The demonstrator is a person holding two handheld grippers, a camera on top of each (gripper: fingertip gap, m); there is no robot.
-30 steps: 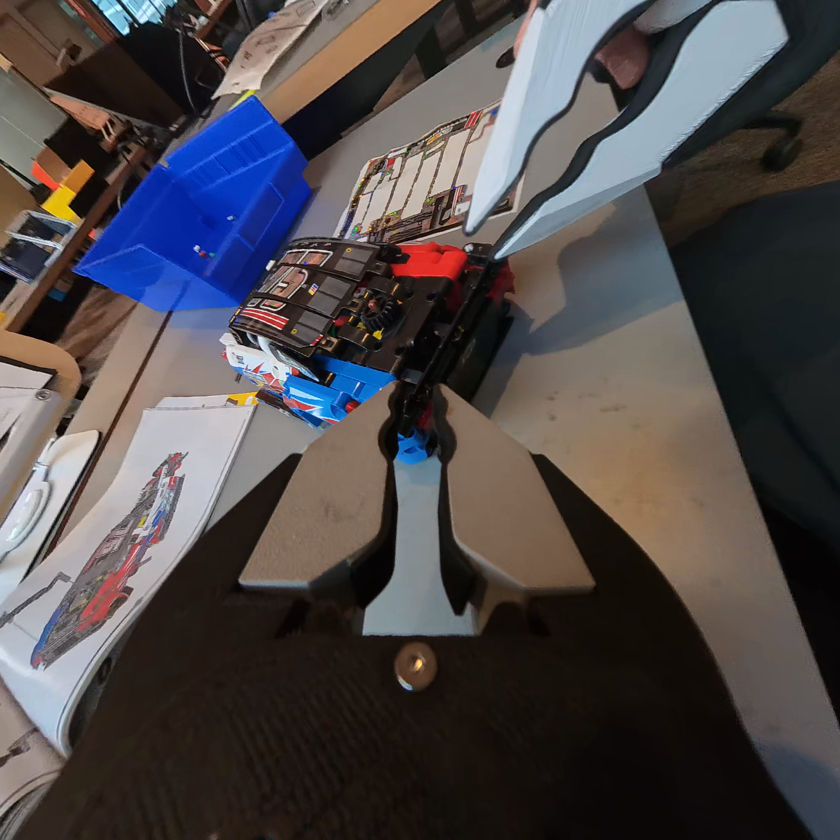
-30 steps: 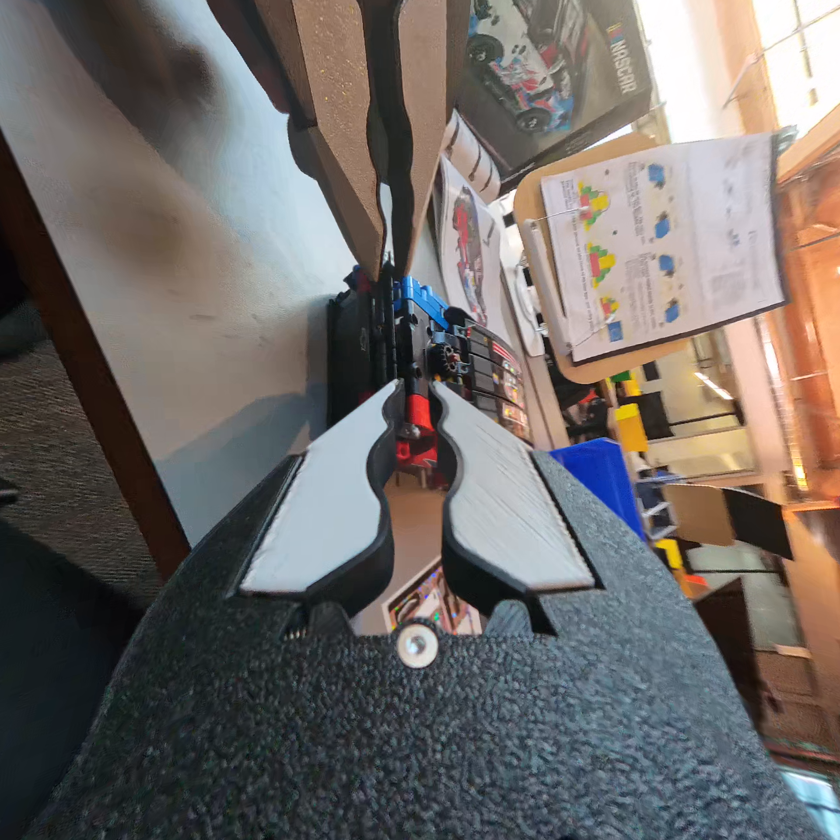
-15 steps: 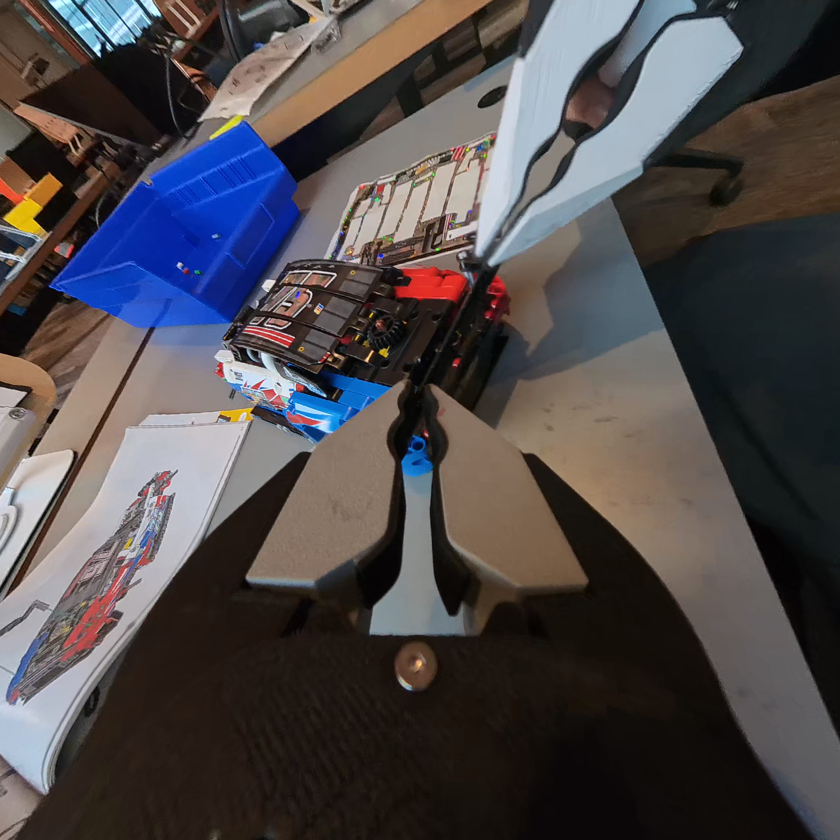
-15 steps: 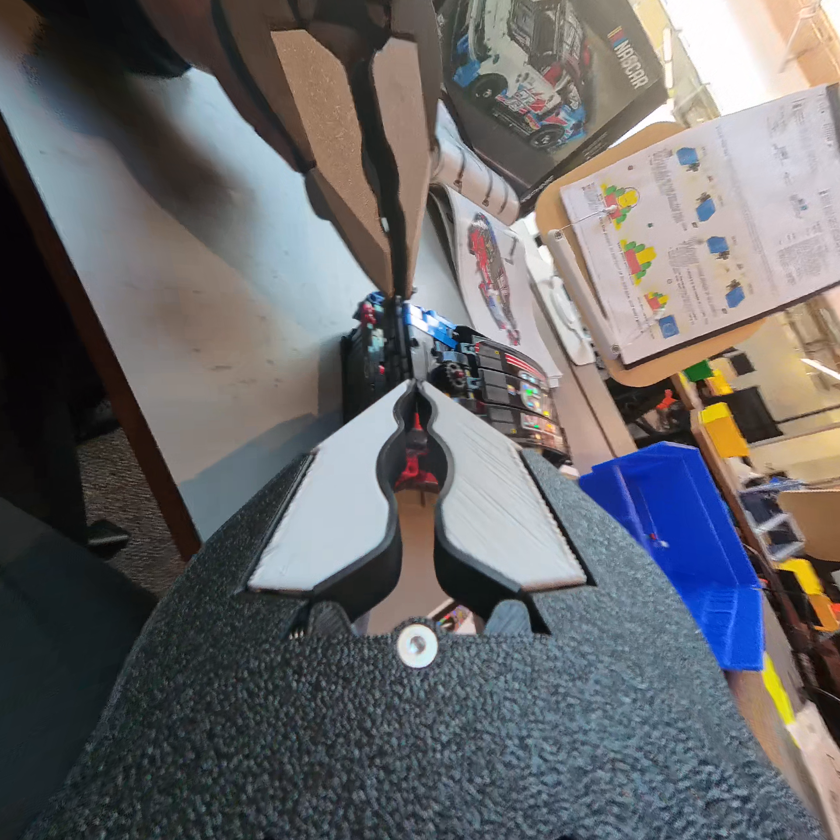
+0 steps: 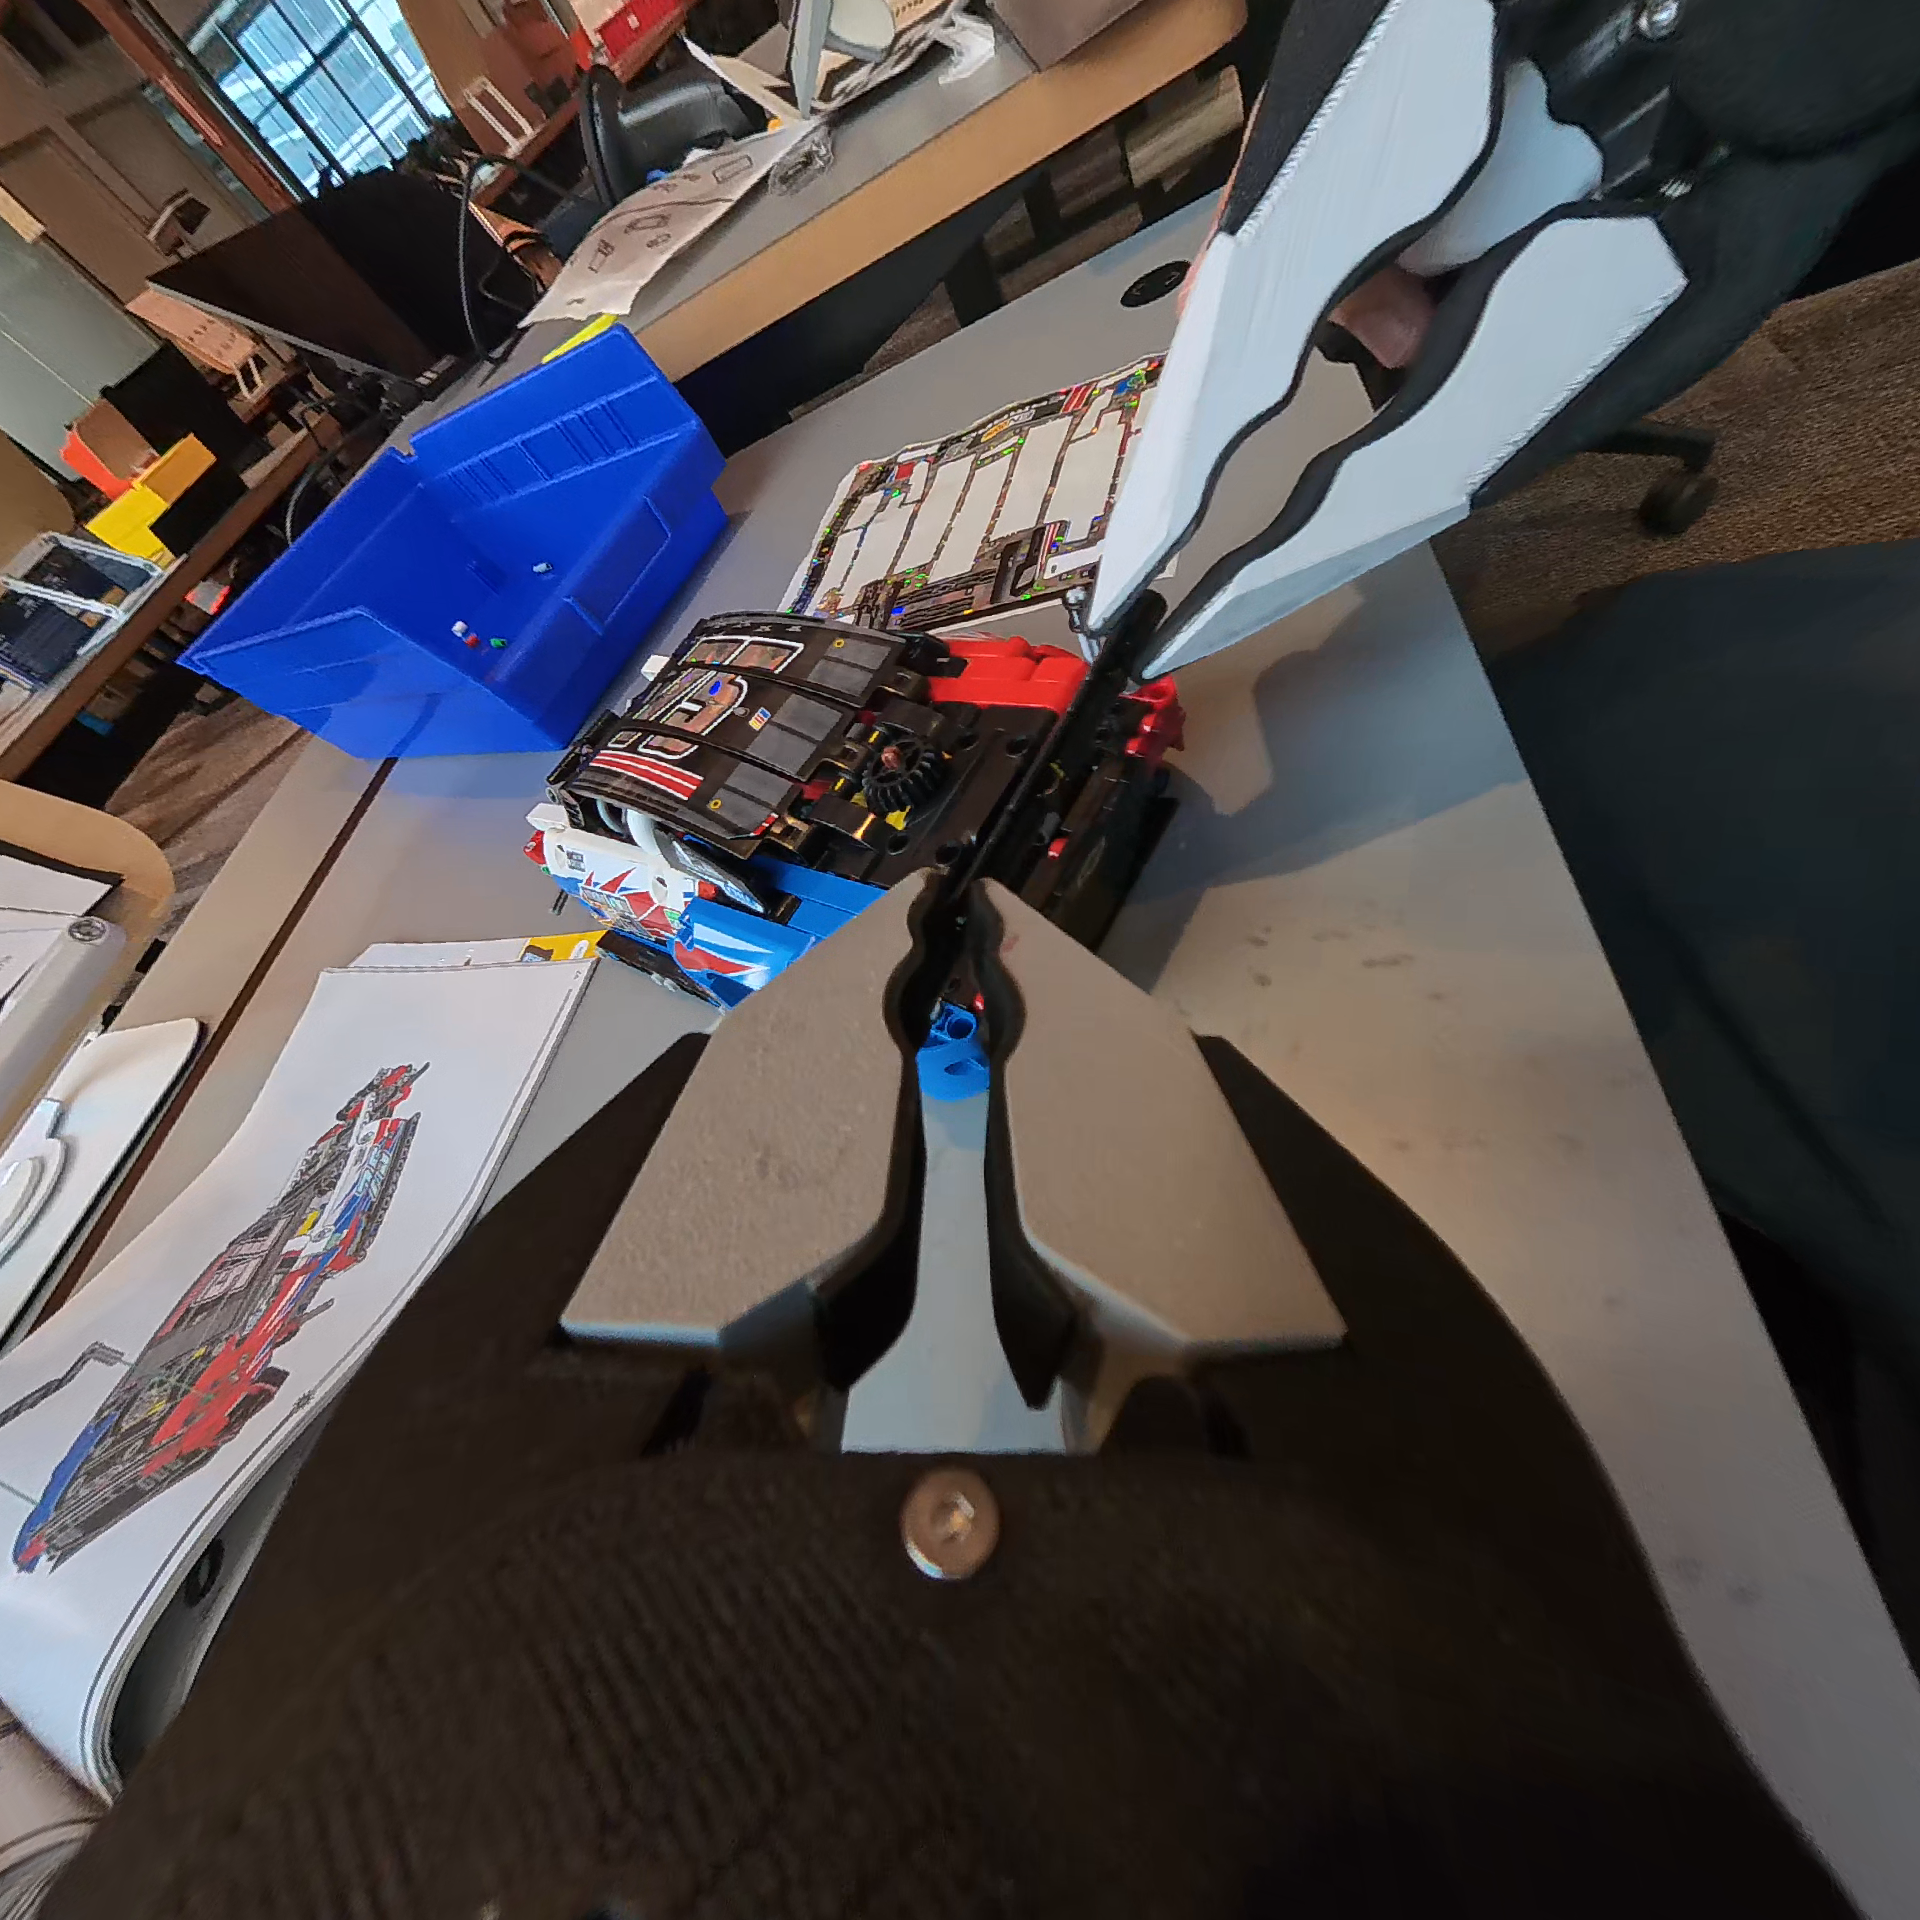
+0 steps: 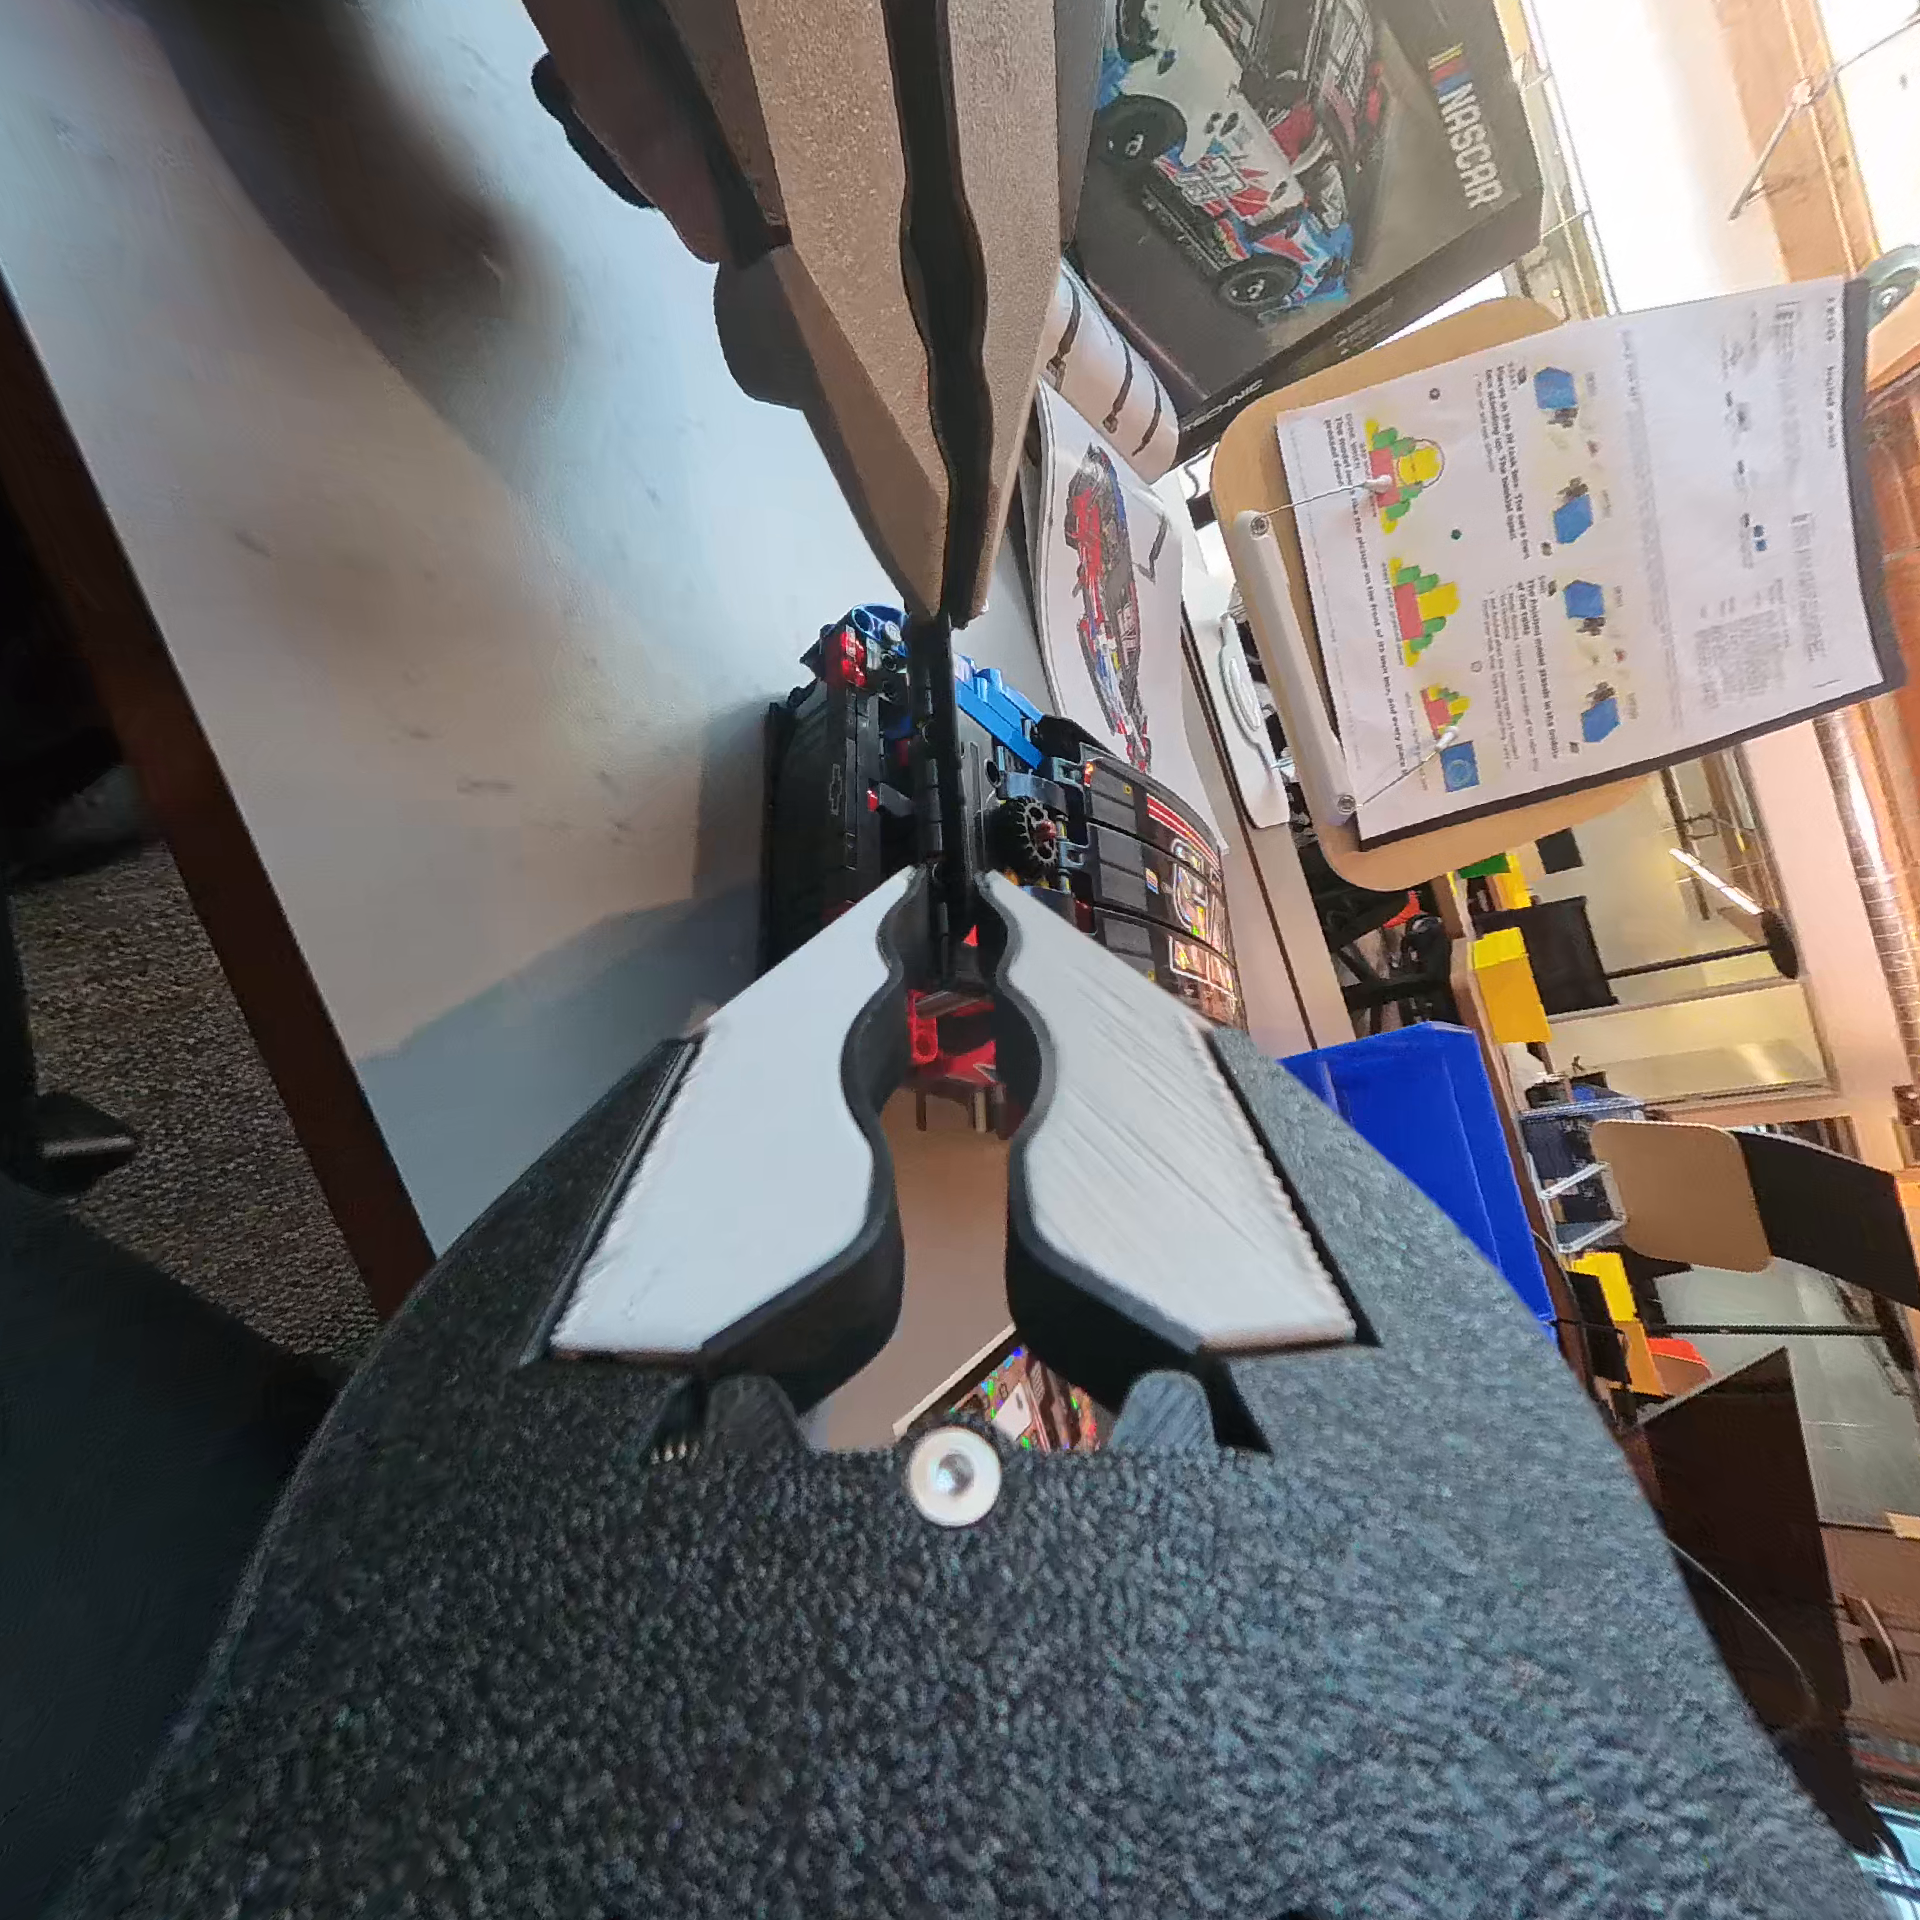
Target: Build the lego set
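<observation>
The lego car [image 5: 831, 769], black, red, blue and white, lies on its side on the grey table [image 5: 1351, 1039]. A long black beam [image 6: 940, 748] runs along its upper edge. My left gripper [image 5: 951, 904] is shut on the near end of this beam, just above a blue part [image 5: 951, 1049]. My right gripper [image 6: 951, 883] is shut on the opposite end, by the red parts [image 6: 951, 1029]. Each gripper shows in the other's view, the right one [image 5: 1122, 639] and the left one [image 6: 951, 613], tips facing along the beam.
A blue bin [image 5: 468, 561] stands behind the car, with a sticker sheet [image 5: 987, 509] to its right. An open instruction booklet [image 5: 312, 1195] lies at the left. The set box [image 6: 1299, 156] and a clipboard with a sheet [image 6: 1558, 561] show beyond. The table edge [image 5: 1558, 935] runs close on the right. About 6 cm separates my left fingertips from my right.
My right gripper's fingers have closed from a small gap onto the black beam. My left gripper has stayed shut on its end. Both views have shifted slightly.
</observation>
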